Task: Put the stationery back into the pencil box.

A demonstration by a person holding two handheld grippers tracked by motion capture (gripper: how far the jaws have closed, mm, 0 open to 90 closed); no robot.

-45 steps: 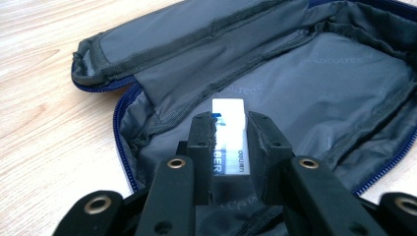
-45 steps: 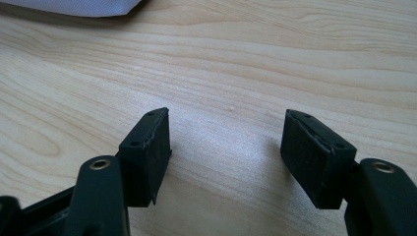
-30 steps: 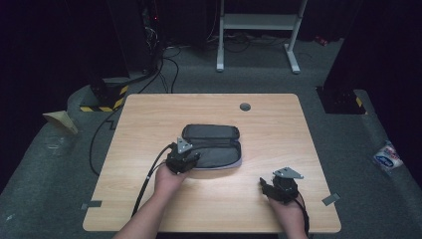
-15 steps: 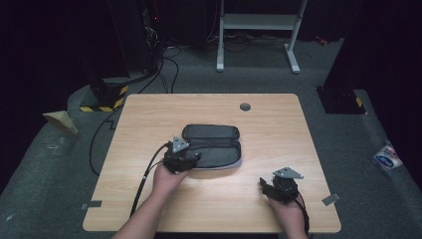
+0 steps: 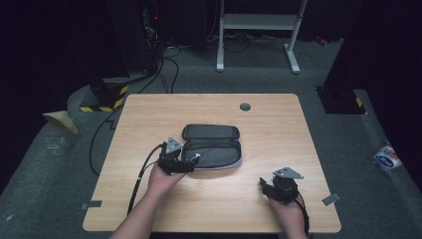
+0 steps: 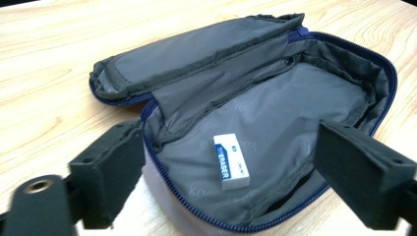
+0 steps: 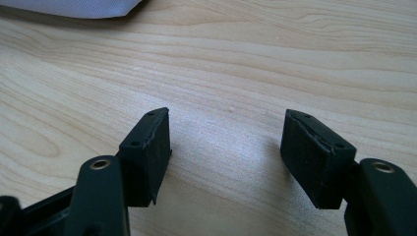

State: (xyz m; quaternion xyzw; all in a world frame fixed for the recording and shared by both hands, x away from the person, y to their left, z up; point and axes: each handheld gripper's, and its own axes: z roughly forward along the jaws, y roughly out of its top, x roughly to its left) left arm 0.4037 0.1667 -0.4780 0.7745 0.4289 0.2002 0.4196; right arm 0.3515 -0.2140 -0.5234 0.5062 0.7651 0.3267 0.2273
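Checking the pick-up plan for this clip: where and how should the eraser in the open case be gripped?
Grip the eraser across its two long sides, coming straight down through the case's open top. It lies flat on the lining, clear of the walls, probably leaving room for the left gripper's open fingers either side.

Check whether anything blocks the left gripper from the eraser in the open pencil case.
Nothing visible does. The eraser lies uncovered on the lining of the open pencil case, flap folded back. The left gripper has just been opening; its jaws stand wide, apart from the eraser.
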